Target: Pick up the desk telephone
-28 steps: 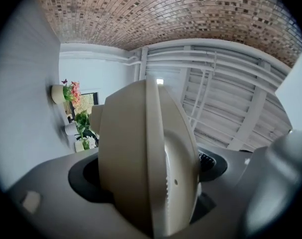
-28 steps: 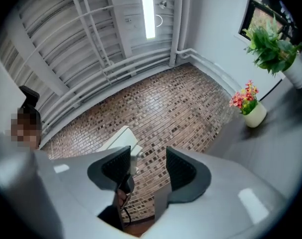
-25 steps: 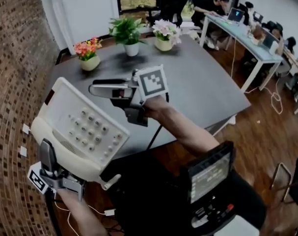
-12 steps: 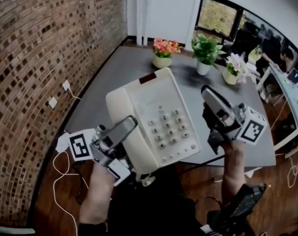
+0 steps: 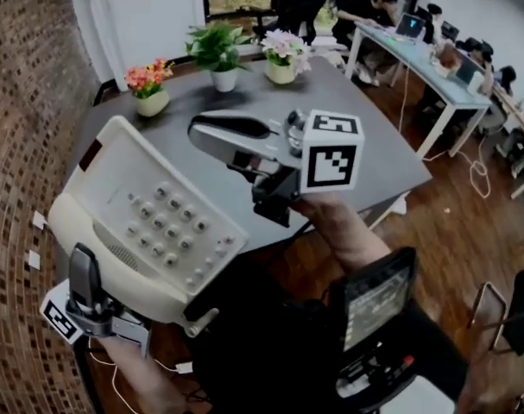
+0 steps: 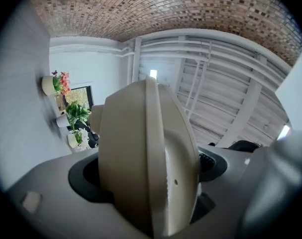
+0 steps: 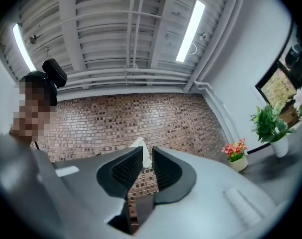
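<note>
step: lift looks done; desk telephone (image 5: 149,222) is in the air over the counter's (image 5: 374,153) near-left edge.
left gripper (image 5: 87,287): jaws clenched on its near end.
right gripper (image 7: 147,156): jaws closing, empty.
next: a steady one-sided hold.

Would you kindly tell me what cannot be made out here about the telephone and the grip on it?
- Key labels on the telephone: head view, too small to read.
- Underside of the telephone: head view, turned away from the camera; left gripper view shows only one end, edge-on.
- Where the left gripper presses the telephone: left gripper view, the telephone's rounded body covers the contact.
- Left gripper's lower jaw: head view, hidden beneath the telephone.
</note>
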### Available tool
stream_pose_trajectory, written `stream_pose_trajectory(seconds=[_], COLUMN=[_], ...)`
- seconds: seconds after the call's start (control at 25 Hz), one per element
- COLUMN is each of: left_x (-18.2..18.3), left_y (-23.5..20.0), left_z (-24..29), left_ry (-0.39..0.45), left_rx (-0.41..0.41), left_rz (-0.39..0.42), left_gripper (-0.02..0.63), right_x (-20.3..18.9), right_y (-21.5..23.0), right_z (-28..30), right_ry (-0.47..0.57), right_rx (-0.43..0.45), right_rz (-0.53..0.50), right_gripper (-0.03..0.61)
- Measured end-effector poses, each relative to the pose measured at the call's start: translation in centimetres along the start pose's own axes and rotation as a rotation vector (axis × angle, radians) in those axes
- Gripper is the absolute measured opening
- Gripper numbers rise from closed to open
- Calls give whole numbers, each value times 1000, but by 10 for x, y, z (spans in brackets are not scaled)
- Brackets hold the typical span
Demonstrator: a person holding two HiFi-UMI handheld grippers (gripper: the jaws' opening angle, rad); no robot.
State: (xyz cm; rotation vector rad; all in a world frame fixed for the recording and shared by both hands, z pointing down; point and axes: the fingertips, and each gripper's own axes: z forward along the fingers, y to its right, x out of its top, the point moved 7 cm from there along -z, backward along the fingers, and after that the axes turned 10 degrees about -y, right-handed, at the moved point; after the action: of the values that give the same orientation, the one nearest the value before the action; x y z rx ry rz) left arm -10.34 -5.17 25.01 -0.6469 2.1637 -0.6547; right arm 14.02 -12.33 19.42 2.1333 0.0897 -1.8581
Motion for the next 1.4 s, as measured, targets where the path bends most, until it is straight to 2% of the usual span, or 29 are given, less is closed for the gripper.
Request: stream_pose_trajectory(seconds=[0.2,0.4,0.64,1.0,1.4], left_x=[-11,-12,-13,-13,47], left_y=[13,12,10,6,-12], left_z=[12,20,15,10,18], left_ry=[-10,-23,-30,-36,6], left_rx=[-10,-38,-18,9,49], left_rz=[16,-5,0,-1,49], left_gripper=[468,468,468,468,468], right_x=[4,5,2,0,14], right_y=[-17,-27,-29,-34,-20], right_z=[-15,-26,-23,-24,-13], right_ry=[-22,-54,-62,-77,-94], right_rx=[-25,-93,-92,-107,-125], right_rz=[-42,-87,-147,-197,-234], right_gripper=[48,31,0,0,0])
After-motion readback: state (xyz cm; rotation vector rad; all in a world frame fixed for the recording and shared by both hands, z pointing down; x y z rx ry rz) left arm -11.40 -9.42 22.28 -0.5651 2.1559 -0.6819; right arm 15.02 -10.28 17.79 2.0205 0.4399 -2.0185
